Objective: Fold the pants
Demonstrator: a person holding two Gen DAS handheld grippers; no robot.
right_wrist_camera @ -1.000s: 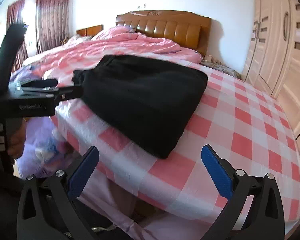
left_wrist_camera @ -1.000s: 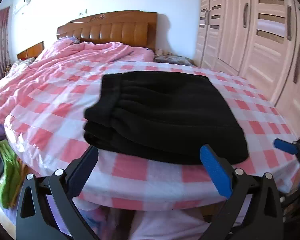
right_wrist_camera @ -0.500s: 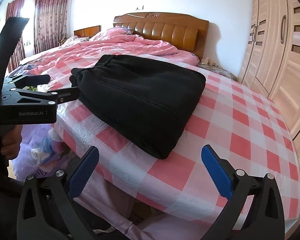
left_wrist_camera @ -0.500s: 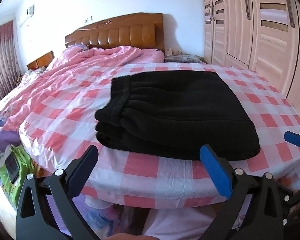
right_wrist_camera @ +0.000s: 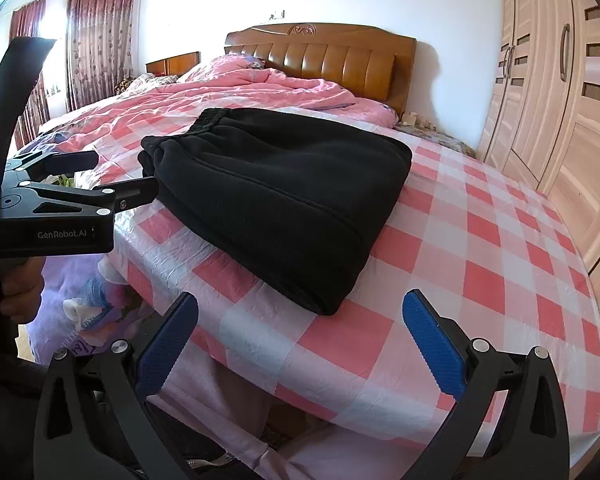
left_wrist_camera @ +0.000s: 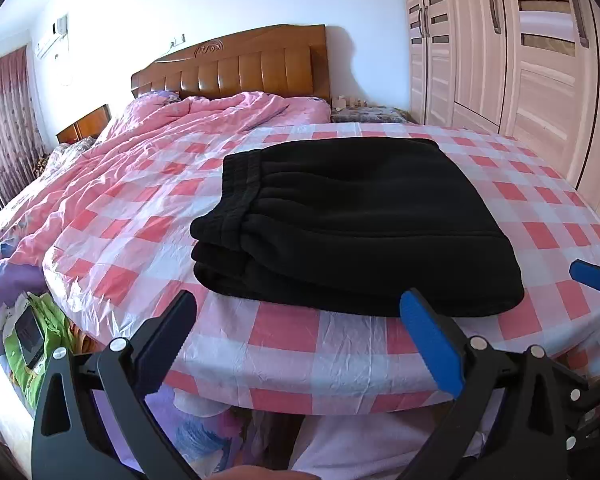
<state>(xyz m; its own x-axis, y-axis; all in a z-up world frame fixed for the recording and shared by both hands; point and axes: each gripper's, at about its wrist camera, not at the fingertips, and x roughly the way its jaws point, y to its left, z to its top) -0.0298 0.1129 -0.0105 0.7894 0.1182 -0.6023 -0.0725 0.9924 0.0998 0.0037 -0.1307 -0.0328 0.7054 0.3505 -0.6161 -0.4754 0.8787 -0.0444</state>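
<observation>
Black fleece pants (left_wrist_camera: 352, 220), folded into a thick stack, lie on the pink-and-white checked bed sheet (left_wrist_camera: 284, 344) nr the bed's foot edge. Waistband end points left in my L view, long axis across the bed. L claw (left_wrist_camera: 296, 340) wide open, empty, just short of pants. R claw (right_wrist_camera: 300, 344) open too, off the stack's corner.

The pants (left_wrist_camera: 352, 224) were thick, matt black fleece. The checked sheet (left_wrist_camera: 284, 344) looked glossy and crinkled, like plastic film. The headboard (right_wrist_camera: 332, 60) was polished wood. The right claw (right_wrist_camera: 300, 344) had matt black plastic arms and ribbed blue pads (right_wrist_camera: 432, 340).
</observation>
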